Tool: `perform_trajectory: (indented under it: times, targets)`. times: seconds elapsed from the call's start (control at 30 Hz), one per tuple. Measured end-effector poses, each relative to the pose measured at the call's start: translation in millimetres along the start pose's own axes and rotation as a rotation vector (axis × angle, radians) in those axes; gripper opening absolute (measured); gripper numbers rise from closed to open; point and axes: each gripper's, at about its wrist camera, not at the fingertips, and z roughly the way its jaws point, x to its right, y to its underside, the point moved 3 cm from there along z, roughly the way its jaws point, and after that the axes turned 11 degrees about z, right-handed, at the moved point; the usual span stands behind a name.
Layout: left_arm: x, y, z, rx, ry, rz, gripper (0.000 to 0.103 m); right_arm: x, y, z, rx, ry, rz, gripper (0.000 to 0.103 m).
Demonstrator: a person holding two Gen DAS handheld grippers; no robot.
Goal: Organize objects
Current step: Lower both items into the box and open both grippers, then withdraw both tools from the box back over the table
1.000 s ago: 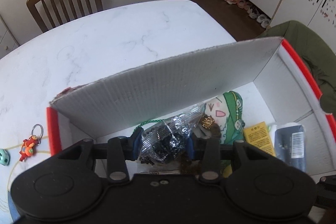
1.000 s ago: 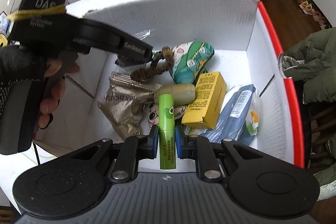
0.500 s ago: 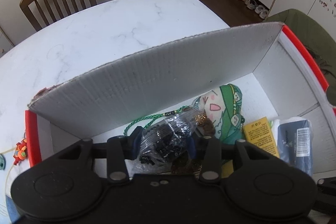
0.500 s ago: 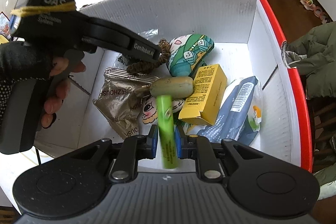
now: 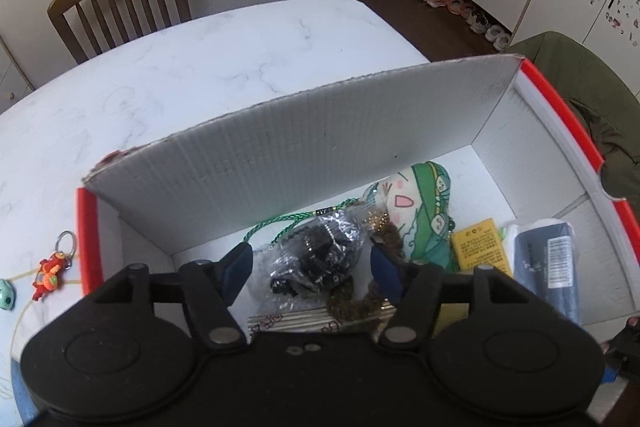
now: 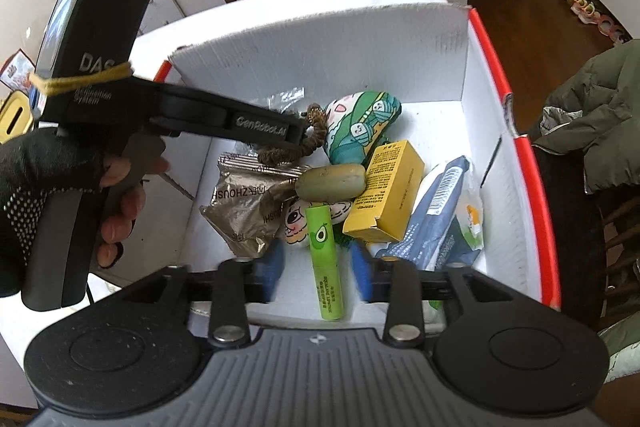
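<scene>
Currently, both grippers are hanging spread over the box (image 6: 516, 115), releasing items for storage: left gripper (image 5: 310, 267) above the wrapped bag (image 5: 320, 251), right gripper (image 6: 318, 263) around the green tube (image 6: 324, 263) at 6 o'clock.

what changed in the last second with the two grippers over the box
Both let go. The left gripper opened and released the clear bag of dark bits; the right gripper opened and dropped the green tube into the box. The yellow carton and other contents stayed put.

box (image 6: 516, 99) white, red rim | tube (image 6: 326, 259) green | carton (image 6: 390, 191) yellow
</scene>
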Motion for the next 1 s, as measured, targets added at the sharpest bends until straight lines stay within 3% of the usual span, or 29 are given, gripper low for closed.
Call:
perform_trajectory:
  times: [0.07, 0.47, 1.0]
  targets:
    - [1, 0, -7, 0.013, 0.002, -0.001, 0.066, 0, 1, -7, 0.024, -0.005, -0.002, 0.055]
    - [5, 9, -63, 0.123, 0.058, -0.016, 0.075, -2, 0, -38, 0.099, -0.015, 0.006, 0.056]
    - [-20, 47, -135, 0.254, 0.042, -0.015, 0.086, -30, 11, -74, 0.214, -0.027, -0.035, 0.065]
